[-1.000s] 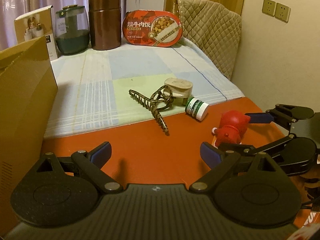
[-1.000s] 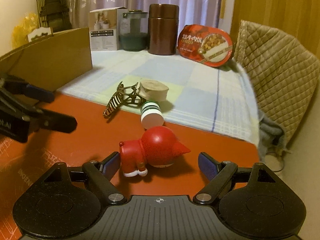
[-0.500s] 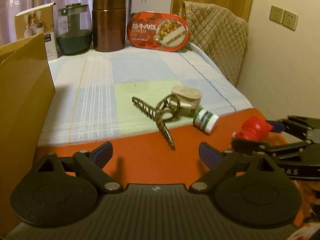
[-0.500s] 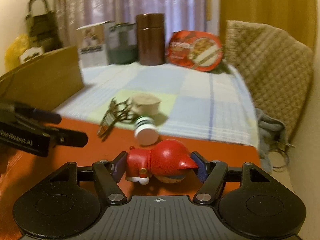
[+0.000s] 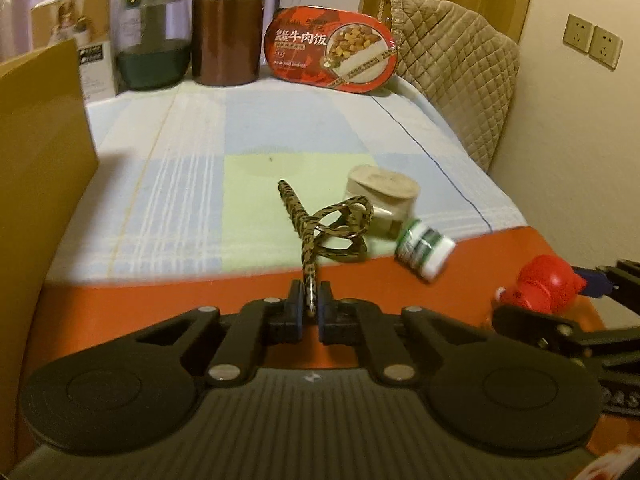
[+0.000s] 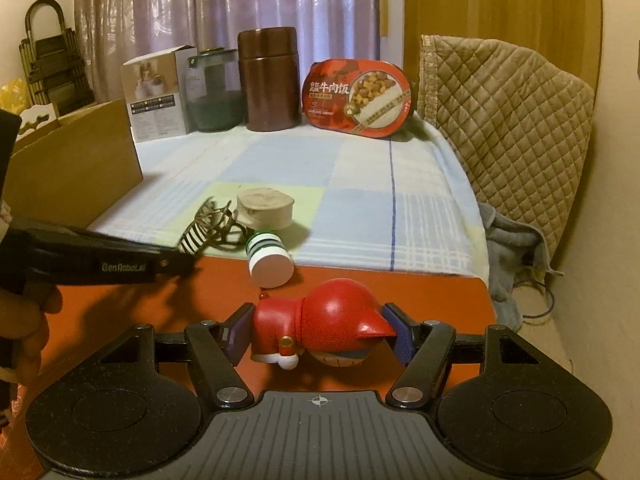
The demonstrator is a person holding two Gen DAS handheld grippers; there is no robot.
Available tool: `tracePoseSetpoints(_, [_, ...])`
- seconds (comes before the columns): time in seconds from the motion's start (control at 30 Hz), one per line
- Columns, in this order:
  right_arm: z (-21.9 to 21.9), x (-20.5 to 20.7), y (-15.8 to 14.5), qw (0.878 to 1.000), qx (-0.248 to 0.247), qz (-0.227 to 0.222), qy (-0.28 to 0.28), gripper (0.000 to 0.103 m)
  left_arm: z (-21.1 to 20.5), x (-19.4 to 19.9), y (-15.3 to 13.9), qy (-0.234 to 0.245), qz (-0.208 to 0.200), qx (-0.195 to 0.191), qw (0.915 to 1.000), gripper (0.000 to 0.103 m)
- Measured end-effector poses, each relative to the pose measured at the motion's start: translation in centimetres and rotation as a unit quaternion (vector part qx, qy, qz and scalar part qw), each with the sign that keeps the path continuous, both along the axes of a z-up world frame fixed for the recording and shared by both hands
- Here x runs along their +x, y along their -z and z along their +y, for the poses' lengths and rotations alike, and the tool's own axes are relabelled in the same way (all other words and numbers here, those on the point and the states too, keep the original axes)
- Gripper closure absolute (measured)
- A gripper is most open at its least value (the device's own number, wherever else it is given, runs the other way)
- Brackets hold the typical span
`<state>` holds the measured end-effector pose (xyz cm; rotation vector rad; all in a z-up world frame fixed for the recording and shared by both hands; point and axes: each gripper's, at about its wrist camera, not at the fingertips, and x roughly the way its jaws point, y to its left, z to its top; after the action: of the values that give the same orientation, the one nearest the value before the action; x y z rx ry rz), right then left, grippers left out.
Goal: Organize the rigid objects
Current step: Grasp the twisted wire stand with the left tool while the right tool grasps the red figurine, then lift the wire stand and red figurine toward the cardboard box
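- Since a second ago both grips have been made: the left hand-held gripper (image 5: 308,312), wide apart then, has come forward and clamped fully on the near tip of the hair claw (image 5: 320,232); the right hand-held gripper (image 6: 318,334) has narrowed to about half its spread around the red figurine (image 6: 320,326), pads pressing its two ends.
- Cardboard box (image 5: 40,168): stands to the left of the left hand-held gripper, its wall tall; probably the bin for sorting, so a lift over that edge looks needed.
- Table (image 5: 160,300): bare orange strip under both hand-held grippers, with a checked cloth (image 5: 180,200) beginning just ahead; open room lies ahead-left.
- Figurine: lies on its side crosswise, likely gripped so for a firm hold.
- Wooden round box (image 5: 382,196) and pill bottle (image 5: 424,248): just ahead-right of the claw, the box touching or nearly touching its loops, so the claw should rise before swinging.
- Claw: thin, held only at one tip; it may pivot.
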<state>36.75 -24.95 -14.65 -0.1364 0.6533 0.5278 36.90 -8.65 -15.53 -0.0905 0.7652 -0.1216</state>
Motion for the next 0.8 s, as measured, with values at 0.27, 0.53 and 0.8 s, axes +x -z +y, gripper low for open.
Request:
tracePoseSetpoints(0.27, [0.2,-2.2,-0.6,1.0,0.008,0.009,-0.002,0.038,2.2,-8.7,-0.6,-0.004,0.004,0.018,0.9998,0.099])
tracePoseSetpoints(0.53, [0.8,-4.8,-1.5,1.0,0.012,0.01,-0.008,0.038,2.9,-12.4,-1.5,-0.008,-0.019,0.051,0.9985,0.049])
tracePoseSetpoints(0.8, [1.0,-5.7,-1.2,1.0,0.015,0.02,-0.002,0.038,2.0,-9.2,-1.0,-0.006,-0.037,0.068,0.997,0.04])
